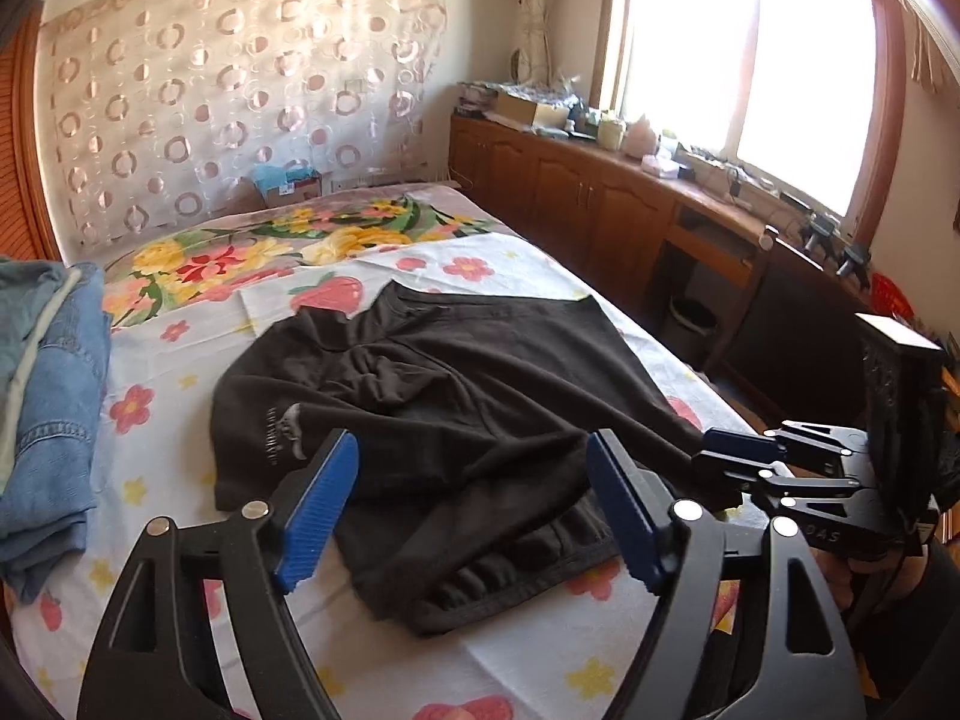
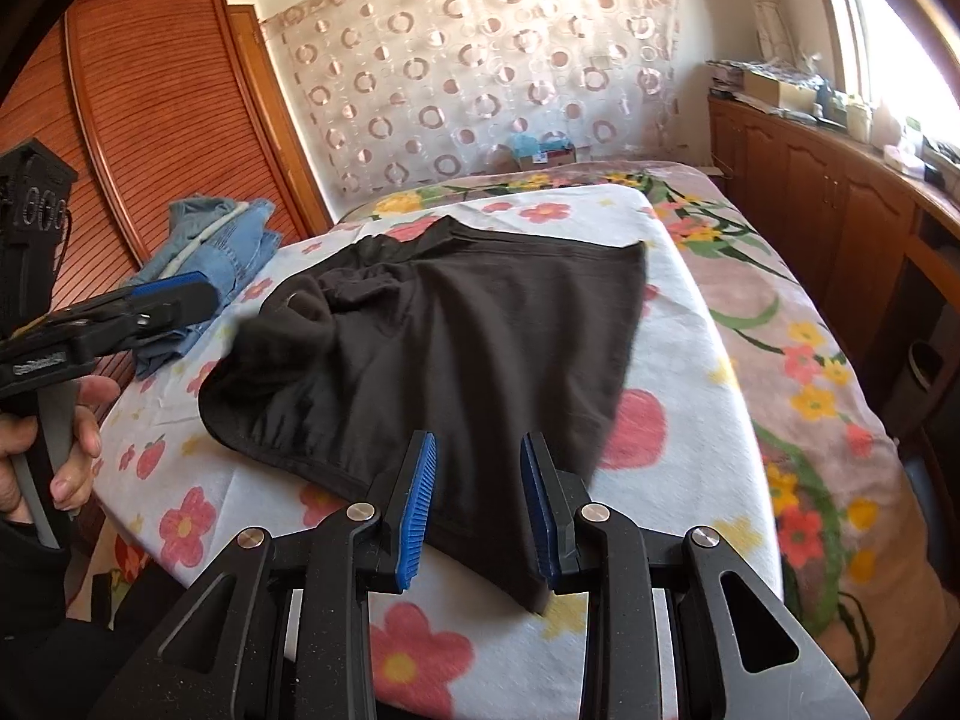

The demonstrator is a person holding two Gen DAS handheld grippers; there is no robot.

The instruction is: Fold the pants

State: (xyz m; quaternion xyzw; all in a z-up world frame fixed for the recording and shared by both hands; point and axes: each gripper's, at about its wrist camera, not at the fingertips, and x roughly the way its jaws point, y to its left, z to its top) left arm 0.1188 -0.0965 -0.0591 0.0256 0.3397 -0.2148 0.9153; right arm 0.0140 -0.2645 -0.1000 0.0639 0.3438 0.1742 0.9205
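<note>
With the left tool gaping wide and empty and the right tool part-open and gripping nothing, the folded black pants on the bed lie unheld, so a careless regrasp could drag the fold apart.

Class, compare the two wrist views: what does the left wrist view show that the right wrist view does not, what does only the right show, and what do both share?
Only the left wrist view: the bright window, the white print on the black pants, and the right claw seen from the side.

Only the right wrist view: the wooden slatted doors and a hand holding the left claw.

Both: the black pants lying crumpled on the floral sheet, the folded denim pile, the circle-patterned curtain and the wooden cabinets.
</note>
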